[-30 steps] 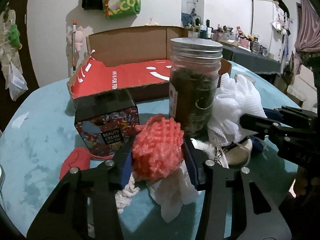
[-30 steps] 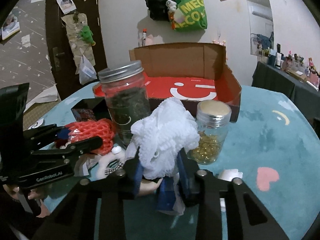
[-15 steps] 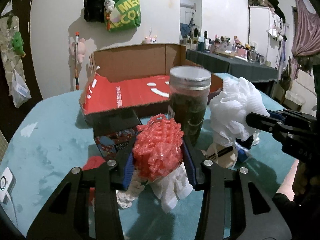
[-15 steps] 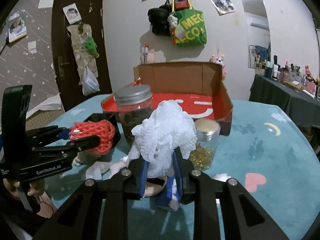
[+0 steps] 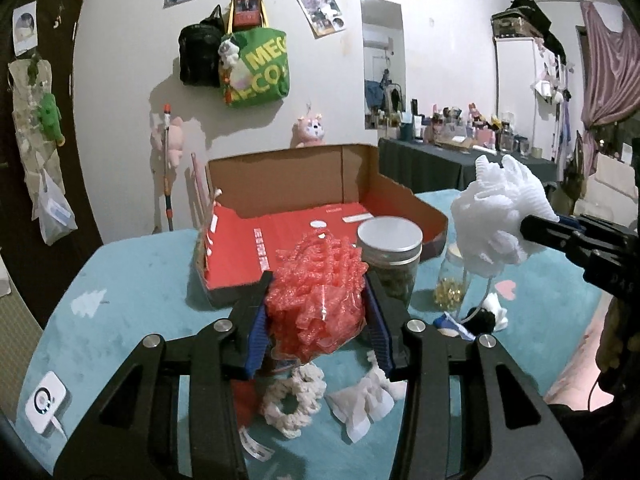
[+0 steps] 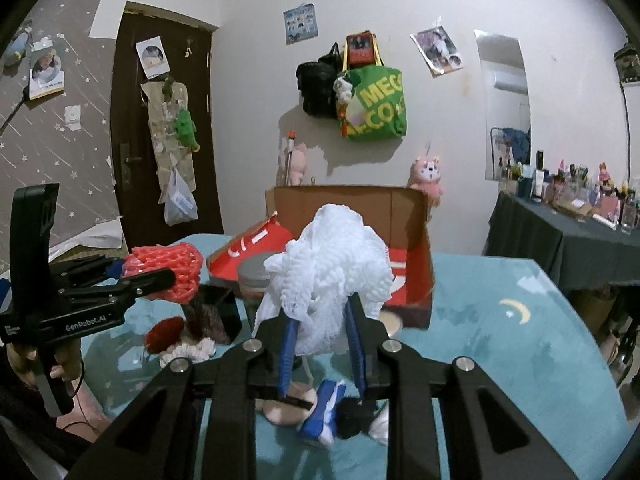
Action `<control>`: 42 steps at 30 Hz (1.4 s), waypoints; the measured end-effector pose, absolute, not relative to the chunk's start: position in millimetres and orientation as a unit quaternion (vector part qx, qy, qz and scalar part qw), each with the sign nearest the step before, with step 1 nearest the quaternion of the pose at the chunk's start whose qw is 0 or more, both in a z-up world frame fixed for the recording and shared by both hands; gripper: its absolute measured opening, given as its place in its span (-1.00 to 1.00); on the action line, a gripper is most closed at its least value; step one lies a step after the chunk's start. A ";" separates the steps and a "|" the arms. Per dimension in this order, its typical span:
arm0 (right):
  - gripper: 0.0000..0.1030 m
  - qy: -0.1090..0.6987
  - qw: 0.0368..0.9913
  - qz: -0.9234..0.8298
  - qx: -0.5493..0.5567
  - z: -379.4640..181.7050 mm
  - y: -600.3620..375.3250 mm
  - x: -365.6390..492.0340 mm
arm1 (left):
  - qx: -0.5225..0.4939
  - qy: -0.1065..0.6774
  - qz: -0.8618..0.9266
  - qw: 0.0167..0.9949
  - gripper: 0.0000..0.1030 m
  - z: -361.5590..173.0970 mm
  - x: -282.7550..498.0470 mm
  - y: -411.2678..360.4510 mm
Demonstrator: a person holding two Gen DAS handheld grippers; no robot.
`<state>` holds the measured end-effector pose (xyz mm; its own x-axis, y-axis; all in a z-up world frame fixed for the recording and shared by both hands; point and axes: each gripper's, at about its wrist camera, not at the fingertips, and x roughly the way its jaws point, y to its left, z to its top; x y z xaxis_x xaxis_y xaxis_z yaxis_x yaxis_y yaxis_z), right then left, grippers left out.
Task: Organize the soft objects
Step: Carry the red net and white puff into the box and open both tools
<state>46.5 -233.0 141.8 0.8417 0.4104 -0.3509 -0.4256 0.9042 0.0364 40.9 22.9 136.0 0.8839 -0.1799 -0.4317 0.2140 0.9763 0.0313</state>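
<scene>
Left gripper (image 5: pixel 316 304): clenched on the red mesh puff (image 5: pixel 316 300), blue pads pressed into both its sides; the puff is held clear of the table (image 5: pixel 132 280). Right gripper (image 6: pixel 322 340): clenched on the white mesh puff (image 6: pixel 328 276), pads gripping its lower part, also lifted off the table; a cord hangs from it.

Below the left gripper, near the table's front edge, lie a white scrunchie (image 5: pixel 294 400) and a crumpled white cloth (image 5: pixel 368 404), just beside each other. Under the right gripper lie a blue-and-white sock (image 6: pixel 322 412), a black pompom (image 6: pixel 354 416) touching it, and a beige pad (image 6: pixel 284 408).

Behind both puffs, toward the table's middle, stand a dark-filled jar (image 5: pixel 392 260) with a metal lid and a small jar (image 5: pixel 452 284) of yellow beads. A patterned tin (image 6: pixel 212 312) stands on the left. An open red-lined cardboard box (image 5: pixel 280 216) sits at the far edge, nothing seen inside.

A hand (image 6: pixel 60 372) holds the left gripper's handle.
</scene>
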 end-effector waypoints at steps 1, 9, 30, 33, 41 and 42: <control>-0.52 0.174 0.960 0.217 -0.021 144.3 -234.0 46.6 | 0.039 0.216 -0.102 0.970 -0.21 139.0 41.4 24.5; -0.52 0.156 0.963 0.217 -0.032 162.3 -235.2 57.3 | 0.046 0.203 -0.102 0.973 -0.21 153.0 46.2 25.8; -0.51 0.225 0.930 0.269 -0.113 186.3 -201.7 190.2 | 0.114 0.271 -0.163 0.942 -0.21 175.1 166.4 6.7; -0.51 0.252 0.920 0.276 -0.118 180.8 -194.9 216.5 | 0.125 0.292 -0.168 0.933 -0.21 170.8 192.7 3.0; -0.51 0.330 0.892 0.284 -0.122 156.1 -169.4 295.4 | 0.145 0.346 -0.176 0.910 -0.21 151.5 269.8 -7.0; -0.51 0.341 0.888 0.283 -0.121 152.2 -166.3 305.9 | 0.147 0.352 -0.175 0.908 -0.21 148.2 279.2 -7.9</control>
<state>305.9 -166.3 152.2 0.6076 0.4200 -0.6741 -0.5854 0.8104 -0.0228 279.2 -7.9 148.2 0.6911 -0.2141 -0.6903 0.4215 0.8952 0.1444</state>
